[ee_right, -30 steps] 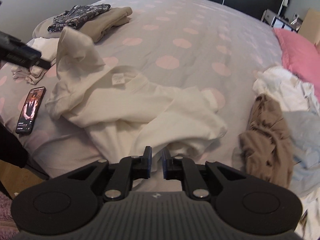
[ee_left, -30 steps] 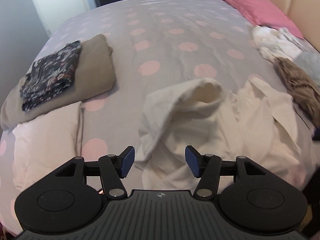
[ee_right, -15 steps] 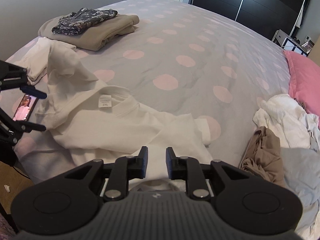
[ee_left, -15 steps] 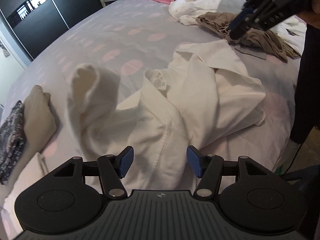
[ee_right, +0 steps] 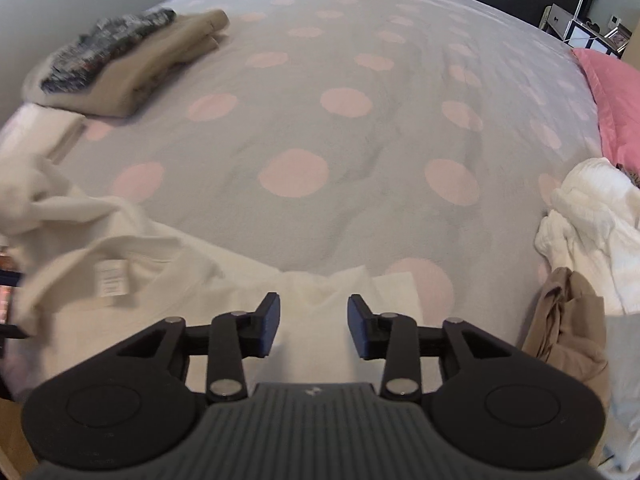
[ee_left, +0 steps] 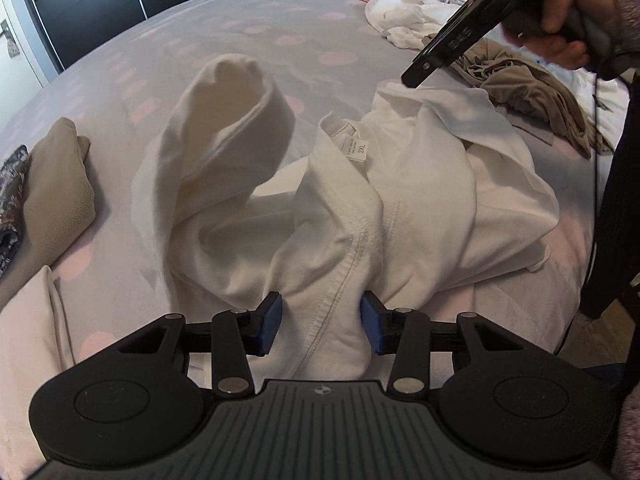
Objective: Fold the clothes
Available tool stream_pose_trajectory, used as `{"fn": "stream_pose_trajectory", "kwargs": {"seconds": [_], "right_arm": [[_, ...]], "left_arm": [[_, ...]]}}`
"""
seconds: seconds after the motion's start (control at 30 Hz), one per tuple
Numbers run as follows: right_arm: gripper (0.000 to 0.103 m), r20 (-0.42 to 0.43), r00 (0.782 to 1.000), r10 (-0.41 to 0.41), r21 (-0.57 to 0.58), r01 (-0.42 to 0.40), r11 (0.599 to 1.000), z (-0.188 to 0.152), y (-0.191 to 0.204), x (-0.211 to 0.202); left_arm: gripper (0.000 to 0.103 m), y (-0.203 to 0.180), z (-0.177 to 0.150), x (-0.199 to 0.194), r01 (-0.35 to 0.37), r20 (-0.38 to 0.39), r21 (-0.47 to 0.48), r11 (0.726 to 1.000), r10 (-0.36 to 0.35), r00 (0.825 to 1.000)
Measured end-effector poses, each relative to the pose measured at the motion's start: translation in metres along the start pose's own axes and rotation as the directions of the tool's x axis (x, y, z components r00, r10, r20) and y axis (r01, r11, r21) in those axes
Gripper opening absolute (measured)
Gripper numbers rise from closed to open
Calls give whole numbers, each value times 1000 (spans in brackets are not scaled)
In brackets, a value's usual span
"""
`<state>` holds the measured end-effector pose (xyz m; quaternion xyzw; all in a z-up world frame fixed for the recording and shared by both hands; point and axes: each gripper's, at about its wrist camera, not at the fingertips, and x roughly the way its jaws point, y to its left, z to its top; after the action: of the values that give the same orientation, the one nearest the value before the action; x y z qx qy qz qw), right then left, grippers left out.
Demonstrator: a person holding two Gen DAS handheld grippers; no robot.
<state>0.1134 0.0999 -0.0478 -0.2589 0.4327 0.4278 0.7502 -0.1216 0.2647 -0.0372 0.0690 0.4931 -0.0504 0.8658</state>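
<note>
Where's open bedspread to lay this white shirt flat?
The widest bare stretch of bedspread lies just beyond the white shirt, bordered by the folded stack at far left, the pink pillow and the unfolded heap on the right. The near edge is crowded with the shirt itself.

A bed (ee_right: 360,184) in grey, pink-dotted cover fills the room. Beyond its far edge stand dark wardrobe doors (ee_left: 100,4). Left of them, what may be a white door (ee_left: 16,44).
</note>
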Motion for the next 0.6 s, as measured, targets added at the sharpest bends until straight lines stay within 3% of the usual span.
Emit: {"fn": "stream_pose_trajectory", "kwargs": {"seconds": [0.13,0.2,0.27,0.37,0.57,0.6], "right_arm": [[35,-83,995,-47,44,51,998,5,-13,32],[9,-117,993,-22,77,31,997,3,-19,42],[1,-124,990,-66,82,76,994,-1,-20,43],[0,-83,990,-117,113,126,986,-4,-25,27],[0,78,974,-213,182,196,963,-23,-41,-48],[0,87,978,-187,204,166,965,-26,-45,-53]], "left_arm": [[26,13,5,-3,42,-4,-35,998,-42,999],[19,17,7,-8,60,5,-49,997,-60,998],[10,21,10,-12,77,20,-67,995,-76,997],[5,22,14,-18,75,47,-76,994,-72,996],[0,26,18,-36,-44,89,-111,993,54,995],[0,28,19,-40,-76,96,-122,990,88,992]]}}
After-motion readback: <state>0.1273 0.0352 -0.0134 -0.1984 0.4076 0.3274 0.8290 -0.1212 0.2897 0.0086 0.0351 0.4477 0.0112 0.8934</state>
